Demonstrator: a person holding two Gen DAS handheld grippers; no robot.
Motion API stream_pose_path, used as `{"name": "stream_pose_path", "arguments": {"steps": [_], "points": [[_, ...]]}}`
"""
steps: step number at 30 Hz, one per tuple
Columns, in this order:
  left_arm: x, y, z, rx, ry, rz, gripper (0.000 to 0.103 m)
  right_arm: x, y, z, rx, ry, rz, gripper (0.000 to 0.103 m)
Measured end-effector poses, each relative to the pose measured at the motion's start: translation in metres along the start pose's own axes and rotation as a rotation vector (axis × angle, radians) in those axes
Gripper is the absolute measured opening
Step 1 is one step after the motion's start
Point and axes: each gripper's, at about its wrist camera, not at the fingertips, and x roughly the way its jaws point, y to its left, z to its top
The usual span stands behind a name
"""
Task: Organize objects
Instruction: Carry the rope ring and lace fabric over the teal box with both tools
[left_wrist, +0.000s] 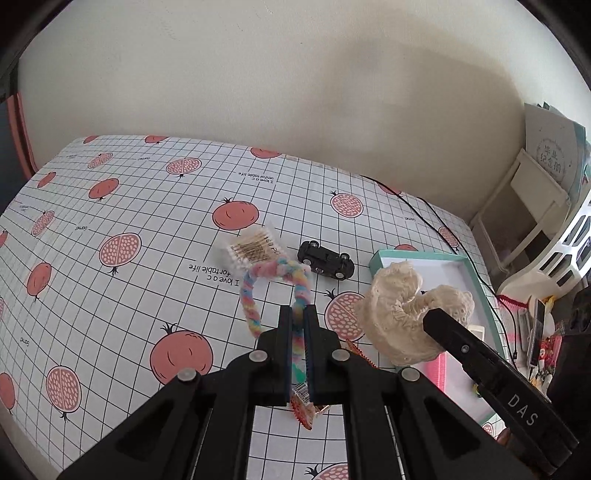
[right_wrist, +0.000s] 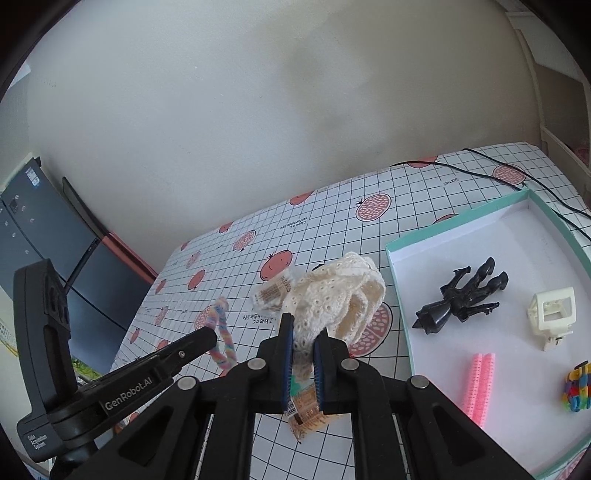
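Covering the table, pomegranate-print gridded cloth (left_wrist: 155, 295) meets wall (left_wrist: 258, 92)

Both wrist views close above worktop (left_wrist: 147, 295), facing forward past fingers (left_wrist: 285, 332) toward wall; shared: lace cloth (right_wrist: 332, 295), teal box (right_wrist: 461, 221).

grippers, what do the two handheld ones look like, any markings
Both are matte black plastic with angular triangular cut-outs and silver round pivot pins. The left gripper and right gripper have blue-edged finger pads. One's side reads "GenRobot.AI" and "Data Acquisition System"; the other's reads "DAS". No sleeves or hands show.
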Motion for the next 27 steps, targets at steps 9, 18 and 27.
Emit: {"name": "stream_pose_path", "arguments": {"steps": [9,18,27], "points": [[-0.001,-0.013,-0.001,0.008,-0.005,-0.029,0.005,-0.012,-0.011,0.0,-0.025,-0.002,-0.049,0.01],[-0.003,-0.066,-0.012,0.082,-0.01,-0.118,0.005,-0.05,-0.06,0.012,0.029,-0.052,-0.143,0.01],[0.001,-0.123,-0.029,0.146,0.02,-0.214,0.006,-0.092,-0.107,0.016,0.088,-0.097,-0.226,0.01]]}}
